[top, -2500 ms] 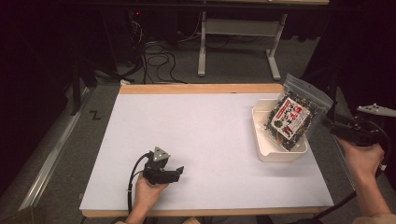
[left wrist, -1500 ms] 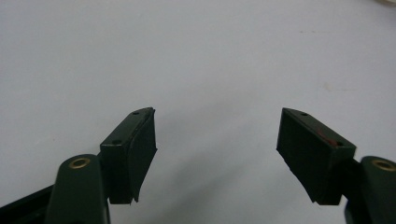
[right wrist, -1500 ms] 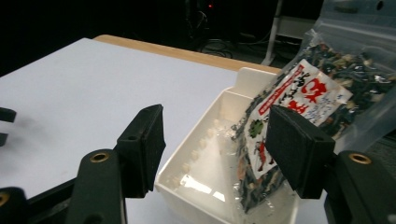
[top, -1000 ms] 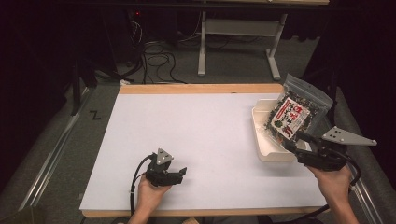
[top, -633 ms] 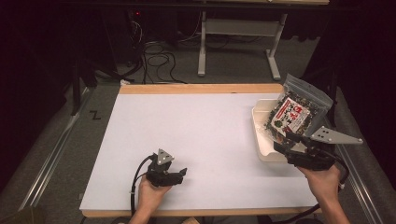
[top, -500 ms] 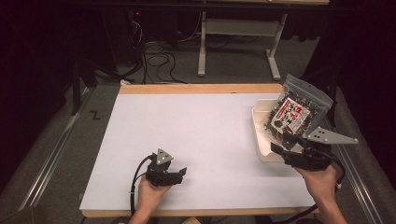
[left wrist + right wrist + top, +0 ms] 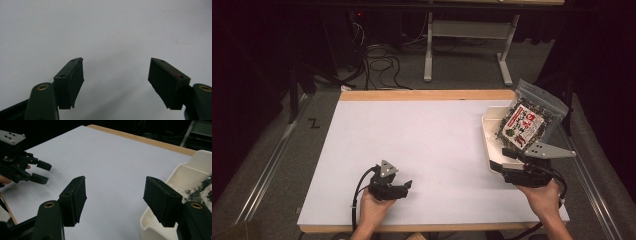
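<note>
**Both grippers empty, right one at the tray**

White and wood-edged, the bench [image 7: 432, 145] carries a cream tray [image 7: 491, 122] at its right edge, with a clear bag [image 7: 527, 122] of dark bits and a red-and-white label leaning in it, its top tilted out past the tray's far right side. The right gripper [image 7: 507, 159] sits at the tray's near corner, jaws roughly half open with nothing between them; in its own view the right-hand jaw lies against or just over the tray's rim, the left over bare bench. The left gripper [image 7: 404, 186] rests low near the front edge, well apart from the tray, jaws about half open and empty.
</note>
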Demonstrator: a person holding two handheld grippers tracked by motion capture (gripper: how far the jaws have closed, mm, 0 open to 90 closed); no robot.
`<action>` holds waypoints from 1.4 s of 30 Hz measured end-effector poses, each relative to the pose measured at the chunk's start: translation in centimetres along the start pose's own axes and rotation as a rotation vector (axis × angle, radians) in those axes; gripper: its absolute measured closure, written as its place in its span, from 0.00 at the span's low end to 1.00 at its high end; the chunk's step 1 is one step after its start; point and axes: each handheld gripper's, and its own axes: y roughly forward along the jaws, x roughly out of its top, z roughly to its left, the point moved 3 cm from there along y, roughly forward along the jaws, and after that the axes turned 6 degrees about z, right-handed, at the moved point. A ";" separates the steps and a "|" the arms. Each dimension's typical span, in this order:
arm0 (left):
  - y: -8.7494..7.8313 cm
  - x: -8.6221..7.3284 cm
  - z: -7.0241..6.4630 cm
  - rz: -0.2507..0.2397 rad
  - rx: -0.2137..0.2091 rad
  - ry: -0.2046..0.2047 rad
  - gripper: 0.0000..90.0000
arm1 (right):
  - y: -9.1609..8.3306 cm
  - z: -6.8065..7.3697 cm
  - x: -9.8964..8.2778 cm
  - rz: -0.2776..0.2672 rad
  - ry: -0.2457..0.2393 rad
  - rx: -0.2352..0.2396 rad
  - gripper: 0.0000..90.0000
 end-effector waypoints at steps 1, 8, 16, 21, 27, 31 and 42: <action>0.0 0.0 0.0 0.001 0.000 0.000 0.32 | 0.2 0.1 -0.1 0.005 0.000 0.006 0.40; -0.1 0.0 0.1 -0.003 0.002 -0.003 0.32 | 1.6 0.9 -0.3 0.062 0.005 0.041 0.41; 0.0 -0.1 0.2 0.001 0.000 -0.011 0.32 | 2.7 1.4 -0.6 0.097 0.014 0.065 0.42; 0.2 -0.2 0.1 0.010 -0.002 -0.008 0.32 | 3.3 1.6 -0.7 0.102 0.011 0.071 0.42; 0.1 -0.2 0.2 0.008 -0.004 -0.013 0.32 | 4.3 2.0 -0.8 0.117 -0.002 0.076 0.42; 0.2 -0.2 0.1 0.010 -0.003 -0.007 0.32 | 5.0 2.2 -0.9 0.124 -0.001 0.076 0.42; 0.2 -0.3 0.1 0.018 -0.004 -0.006 0.32 | 6.1 1.9 -1.1 0.137 0.016 0.069 0.44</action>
